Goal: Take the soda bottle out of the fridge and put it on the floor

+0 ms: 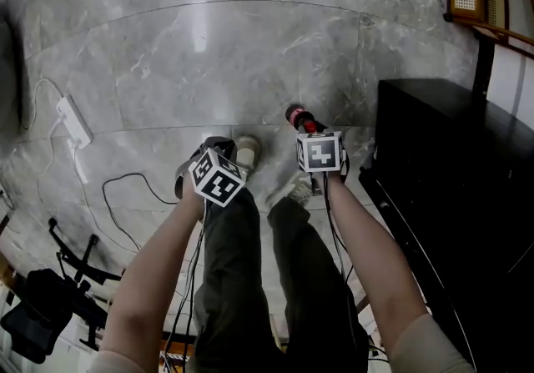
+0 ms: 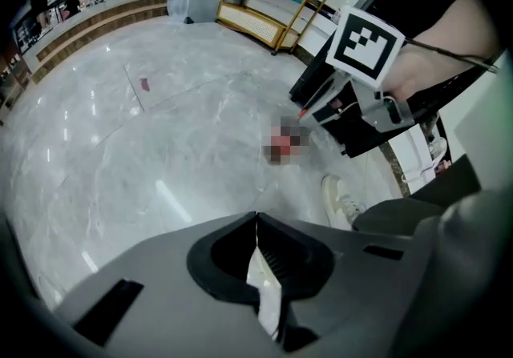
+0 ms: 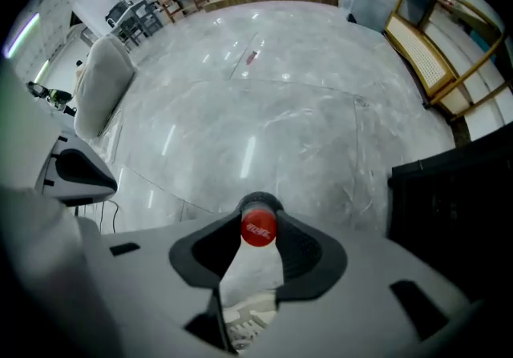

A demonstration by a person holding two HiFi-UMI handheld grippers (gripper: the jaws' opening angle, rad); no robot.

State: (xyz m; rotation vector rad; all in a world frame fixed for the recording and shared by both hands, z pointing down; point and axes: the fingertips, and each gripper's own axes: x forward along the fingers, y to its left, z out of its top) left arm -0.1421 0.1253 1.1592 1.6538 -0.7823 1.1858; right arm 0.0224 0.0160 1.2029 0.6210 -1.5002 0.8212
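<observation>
- Head view: the soda bottle was already out of the fridge, so the step in hand looked like setting it down. It hung straight under the right hand-held gripper, which pointed down at the grey marble floor. Only the red cap and a bit of dark neck showed past the hand-held gripper's tip. I could not tell whether its base touched the floor. A black cabinet, probably the fridge, stood just to the right of that hand-held gripper. The left hand-held gripper hung near it on the other side, above a pale shoe.
- Left gripper view: its jaws stood together at the tips with nothing between them. The right hand-held gripper showed ahead, above the floor, but the bottle under it was too blurred to describe.
- Right gripper view: the jaws were clamped on the bottle's neck, just under the cap. The cap faced the camera squarely, round and bright red with small print, and a dark ring of bottle showed around it. That suggested the bottle hung upright, cap uppermost. The floor lay beyond it.
- The next move, as I judged it, called for lowering until the base sat flat. Then the jaws should open and lift straight up, so that the tall bottle did not tip.
</observation>
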